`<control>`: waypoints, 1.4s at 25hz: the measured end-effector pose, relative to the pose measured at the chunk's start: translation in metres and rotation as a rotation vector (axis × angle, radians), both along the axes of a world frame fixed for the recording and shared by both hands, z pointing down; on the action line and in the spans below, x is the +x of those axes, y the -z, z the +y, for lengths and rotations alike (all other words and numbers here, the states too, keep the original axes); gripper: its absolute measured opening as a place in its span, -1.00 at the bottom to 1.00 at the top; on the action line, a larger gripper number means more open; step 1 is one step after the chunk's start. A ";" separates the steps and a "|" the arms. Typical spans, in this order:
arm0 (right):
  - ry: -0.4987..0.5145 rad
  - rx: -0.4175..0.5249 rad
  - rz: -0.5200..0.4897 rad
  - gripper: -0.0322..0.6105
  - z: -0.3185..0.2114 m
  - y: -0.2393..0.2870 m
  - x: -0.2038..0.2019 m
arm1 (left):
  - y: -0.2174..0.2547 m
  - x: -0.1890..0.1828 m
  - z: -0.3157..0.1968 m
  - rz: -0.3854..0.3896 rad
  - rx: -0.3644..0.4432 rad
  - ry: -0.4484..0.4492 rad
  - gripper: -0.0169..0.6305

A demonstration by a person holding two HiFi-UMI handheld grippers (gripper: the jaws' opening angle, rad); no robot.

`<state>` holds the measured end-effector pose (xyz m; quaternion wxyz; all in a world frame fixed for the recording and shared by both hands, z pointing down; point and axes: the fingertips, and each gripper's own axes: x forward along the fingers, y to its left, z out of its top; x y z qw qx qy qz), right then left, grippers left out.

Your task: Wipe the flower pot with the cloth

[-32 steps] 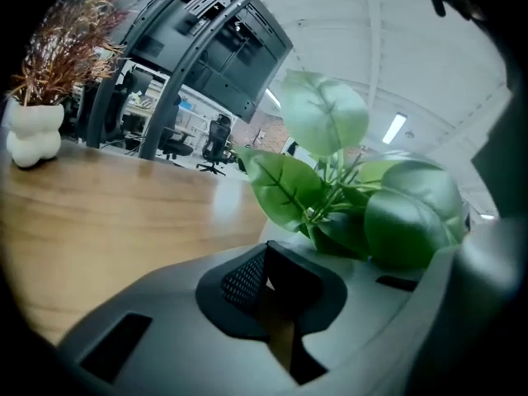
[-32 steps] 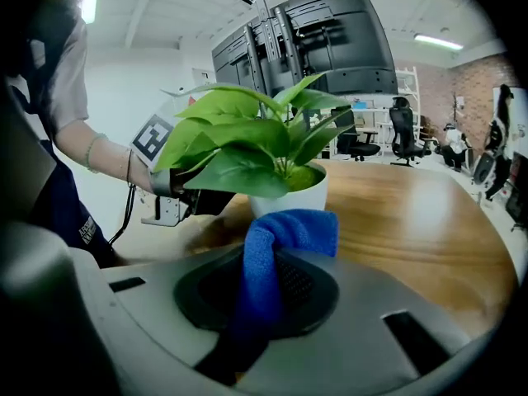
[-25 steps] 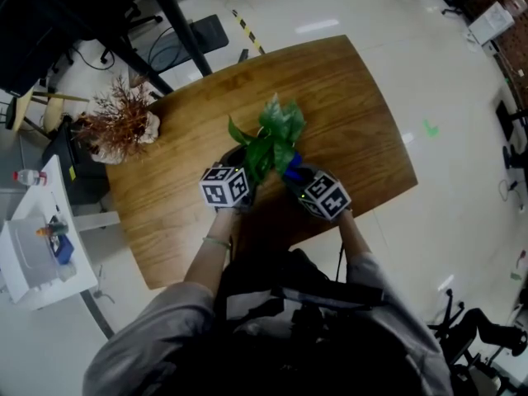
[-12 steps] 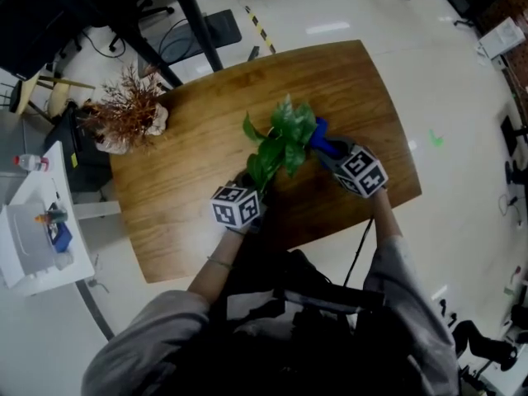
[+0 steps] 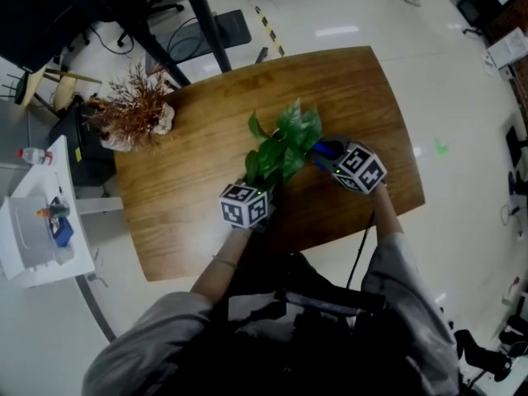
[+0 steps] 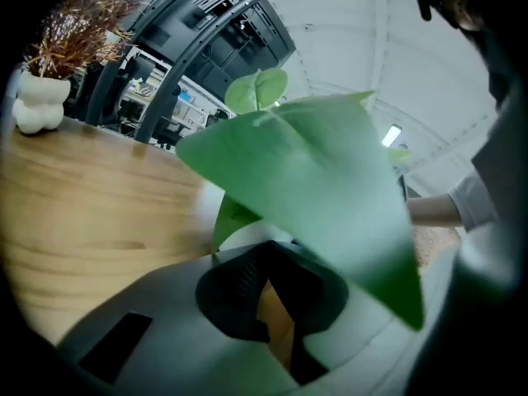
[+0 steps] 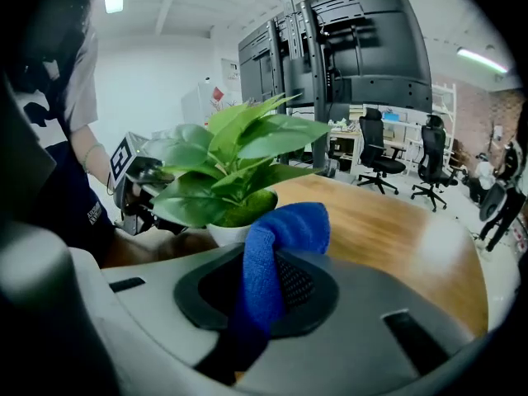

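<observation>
A leafy green plant (image 5: 283, 141) stands in a white flower pot (image 7: 221, 234) near the middle of the wooden table (image 5: 198, 147). The leaves hide the pot in the head view. My right gripper (image 5: 340, 160) is at the plant's right side, shut on a blue cloth (image 7: 279, 242) that bunches up just in front of the pot. The blue cloth (image 5: 324, 148) touches the foliage's right edge. My left gripper (image 5: 257, 193) is at the plant's near-left side. Its jaws (image 6: 264, 291) look closed at the white pot's rim (image 6: 241, 239) under a big leaf (image 6: 322, 196).
A dried reddish plant in a white vase (image 5: 134, 115) stands at the table's far left corner. Off the table's left is a white cart (image 5: 33, 238) with small items. Office chairs (image 7: 375, 151) and monitor racks (image 7: 346, 48) stand beyond the table.
My right gripper has carried the blue cloth from the pot's near side round to its right side. The left gripper has stayed at the pot.
</observation>
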<state>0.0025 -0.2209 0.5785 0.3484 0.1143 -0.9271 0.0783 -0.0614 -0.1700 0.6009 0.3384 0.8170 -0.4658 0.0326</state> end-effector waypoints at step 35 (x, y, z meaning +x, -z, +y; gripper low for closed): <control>-0.685 -0.117 -0.256 -0.73 0.108 0.033 -0.001 | 0.057 -0.017 0.010 -0.033 0.127 -0.058 -0.93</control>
